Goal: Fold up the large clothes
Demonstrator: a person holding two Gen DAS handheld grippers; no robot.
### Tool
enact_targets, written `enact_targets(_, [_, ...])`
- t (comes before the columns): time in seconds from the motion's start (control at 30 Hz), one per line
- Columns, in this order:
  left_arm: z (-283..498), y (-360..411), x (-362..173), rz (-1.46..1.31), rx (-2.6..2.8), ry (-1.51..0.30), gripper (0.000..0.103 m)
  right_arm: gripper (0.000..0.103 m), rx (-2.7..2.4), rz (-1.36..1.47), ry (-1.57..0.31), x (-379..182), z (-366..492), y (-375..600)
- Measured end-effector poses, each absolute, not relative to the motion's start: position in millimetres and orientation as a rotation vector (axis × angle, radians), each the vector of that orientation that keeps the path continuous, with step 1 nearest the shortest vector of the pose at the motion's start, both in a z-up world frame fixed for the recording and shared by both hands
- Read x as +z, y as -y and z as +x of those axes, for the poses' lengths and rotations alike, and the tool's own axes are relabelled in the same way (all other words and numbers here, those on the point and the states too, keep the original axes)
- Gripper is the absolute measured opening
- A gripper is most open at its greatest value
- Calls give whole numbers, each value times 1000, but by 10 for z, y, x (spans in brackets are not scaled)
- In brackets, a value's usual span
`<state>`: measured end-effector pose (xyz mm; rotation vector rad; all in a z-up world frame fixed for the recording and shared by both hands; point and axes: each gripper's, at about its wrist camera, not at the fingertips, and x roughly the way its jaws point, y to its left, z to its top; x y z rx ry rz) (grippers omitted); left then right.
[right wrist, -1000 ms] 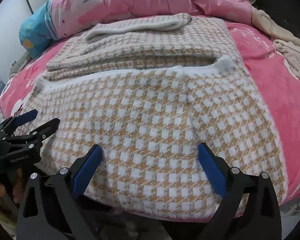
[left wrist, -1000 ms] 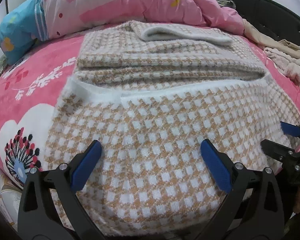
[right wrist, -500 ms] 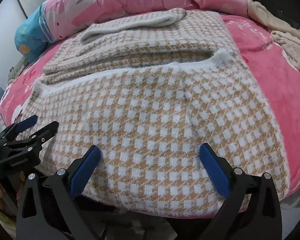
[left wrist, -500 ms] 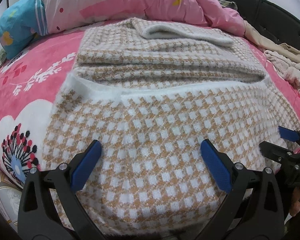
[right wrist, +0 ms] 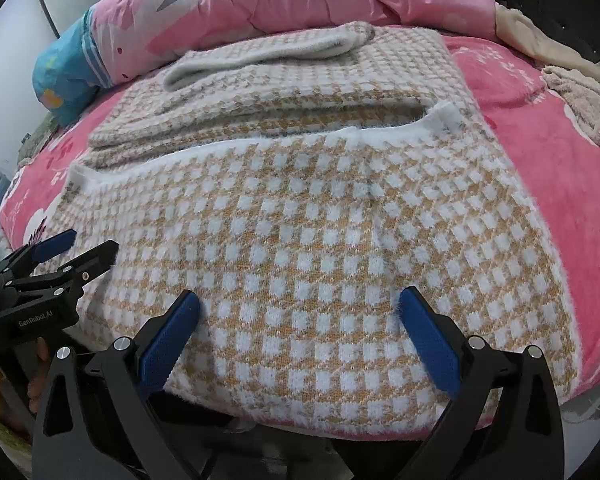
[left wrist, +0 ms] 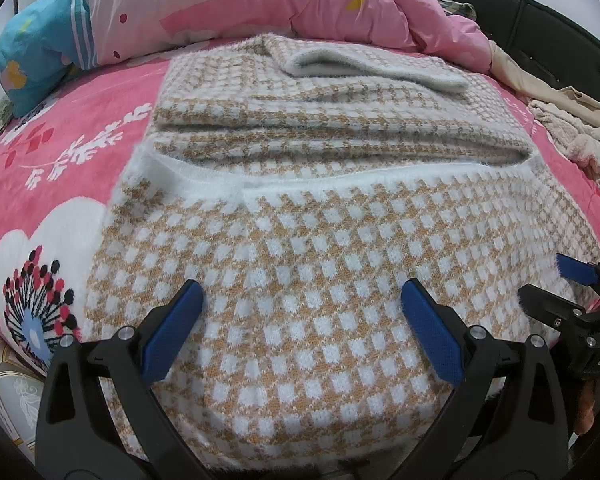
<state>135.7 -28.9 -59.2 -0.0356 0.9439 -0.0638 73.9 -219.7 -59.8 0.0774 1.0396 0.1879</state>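
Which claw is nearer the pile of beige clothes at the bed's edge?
The right claw: the beige clothes lie on its side. The left claw sits farther across the checked sweater.

Sweater (left wrist: 312, 280) tan-white check; bedsheet (left wrist: 84, 128) pink, seemingly floral; claw pads (left wrist: 430, 336) blue

**Words on my grippers**

From my right wrist camera I read "GenRobot.AI" in small pale letters on the black body of my left gripper (right wrist: 76, 254). From my left wrist camera I read only "DAS" on my right gripper (left wrist: 540, 280); the rest is cut off.
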Motion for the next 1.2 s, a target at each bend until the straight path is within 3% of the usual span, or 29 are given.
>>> enact_targets(1.2, [1343, 313, -598, -33, -52, -948, 97, 97, 184, 63, -1028, -634, 718, 2160])
